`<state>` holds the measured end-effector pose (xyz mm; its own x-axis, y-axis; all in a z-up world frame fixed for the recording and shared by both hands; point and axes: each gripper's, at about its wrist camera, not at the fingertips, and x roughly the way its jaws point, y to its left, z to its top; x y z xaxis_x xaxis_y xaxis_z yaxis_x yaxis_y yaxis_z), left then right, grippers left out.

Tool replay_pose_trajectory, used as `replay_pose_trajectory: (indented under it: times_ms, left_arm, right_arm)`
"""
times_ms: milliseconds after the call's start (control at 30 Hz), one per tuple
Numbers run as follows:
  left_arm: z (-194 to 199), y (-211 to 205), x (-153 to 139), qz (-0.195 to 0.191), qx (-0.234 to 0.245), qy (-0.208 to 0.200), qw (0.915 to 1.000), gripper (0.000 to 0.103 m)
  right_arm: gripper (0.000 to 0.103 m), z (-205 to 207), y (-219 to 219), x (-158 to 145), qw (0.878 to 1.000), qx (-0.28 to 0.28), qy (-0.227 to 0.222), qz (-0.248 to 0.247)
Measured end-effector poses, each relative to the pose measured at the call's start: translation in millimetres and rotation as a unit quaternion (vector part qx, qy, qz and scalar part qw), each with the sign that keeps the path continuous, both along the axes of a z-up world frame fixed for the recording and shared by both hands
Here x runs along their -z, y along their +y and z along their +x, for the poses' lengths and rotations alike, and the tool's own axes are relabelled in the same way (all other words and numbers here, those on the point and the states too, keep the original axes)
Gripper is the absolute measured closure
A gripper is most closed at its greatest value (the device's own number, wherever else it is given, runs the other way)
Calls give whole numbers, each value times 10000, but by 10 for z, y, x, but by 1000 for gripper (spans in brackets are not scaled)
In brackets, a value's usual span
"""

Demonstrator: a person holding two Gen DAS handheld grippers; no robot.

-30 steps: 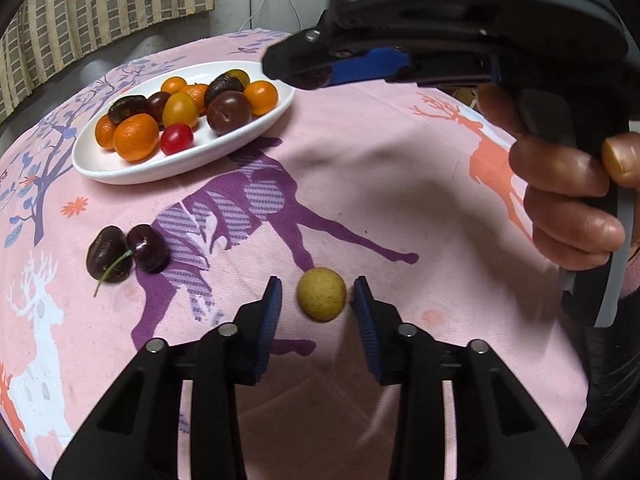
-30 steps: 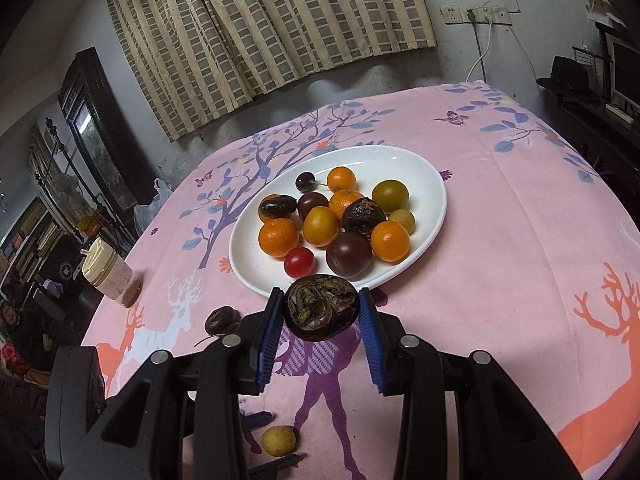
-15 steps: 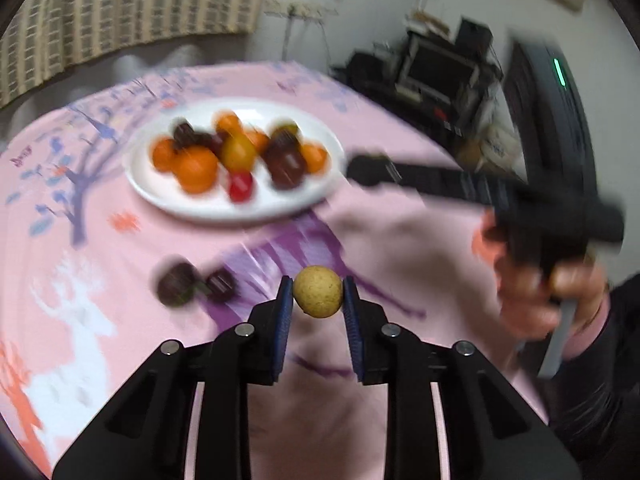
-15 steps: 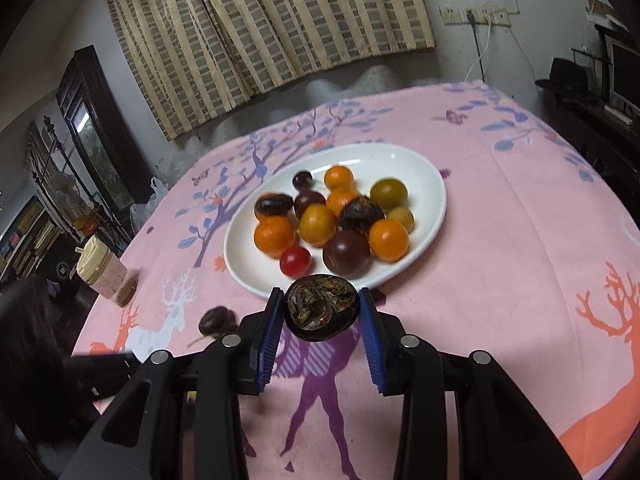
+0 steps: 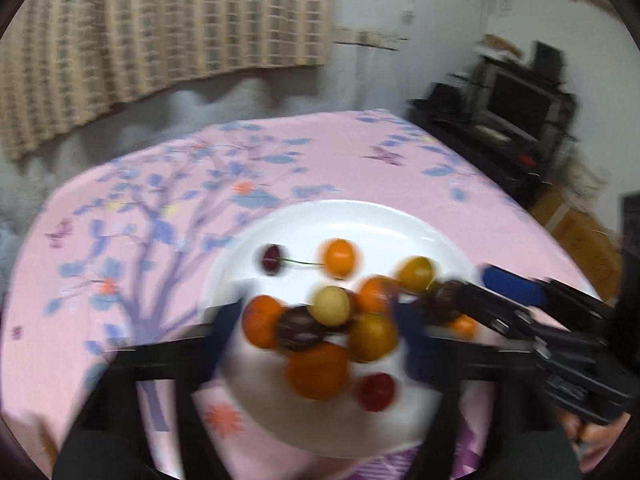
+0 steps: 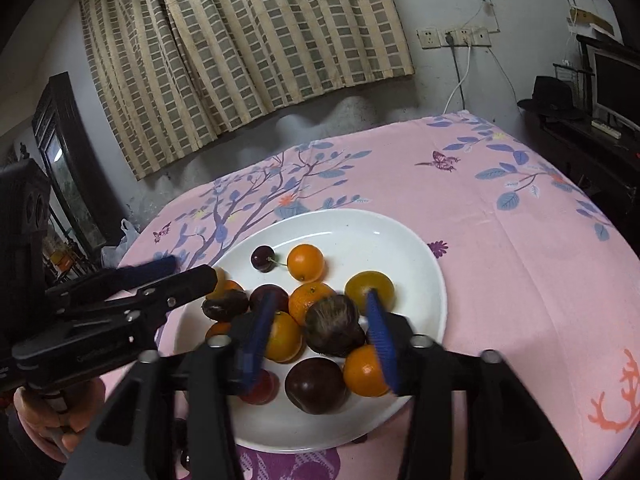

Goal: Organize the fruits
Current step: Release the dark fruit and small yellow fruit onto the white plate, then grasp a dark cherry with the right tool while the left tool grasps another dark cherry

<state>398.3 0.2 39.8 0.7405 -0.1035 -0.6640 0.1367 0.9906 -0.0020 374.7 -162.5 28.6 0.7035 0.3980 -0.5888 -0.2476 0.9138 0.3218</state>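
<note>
Fruits orange, yellow, dark purple heaped on white plate, left gripper and right gripper both spread wide

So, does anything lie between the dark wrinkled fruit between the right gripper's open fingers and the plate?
Yes: the dark wrinkled fruit is over piled fruit, a yellow-orange one and a plum, not bare plate. The right gripper is open.

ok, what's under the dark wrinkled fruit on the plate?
The dark wrinkled fruit sits on the pile on the white plate, resting on an orange fruit and a dark plum. Whatever lies directly beneath is covered.
</note>
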Motion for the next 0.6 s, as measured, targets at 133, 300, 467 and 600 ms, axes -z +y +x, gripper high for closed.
replay_pose_trajectory:
  times_ms: [133, 300, 467, 600]
  left_arm:
    - [-217, 265, -123, -274, -265, -291, 9988, 6]
    - [-668, 703, -105, -440, -943, -75, 9945, 5]
    - [-1163, 1096, 121, -746, -1633, 138, 9837, 5]
    - [-1344, 1282, 336, -1053, -1950, 336, 9746, 5]
  right_arm:
    - [49, -180, 99, -86, 9981, -579, -163, -107]
    - [49, -542, 539, -133, 9777, -2033, -165, -492]
    - [50, -953, 1006, 91, 9458, -2982, -151, -1275]
    - [51, -1047, 1193, 270, 9387, -3075, 55, -1558]
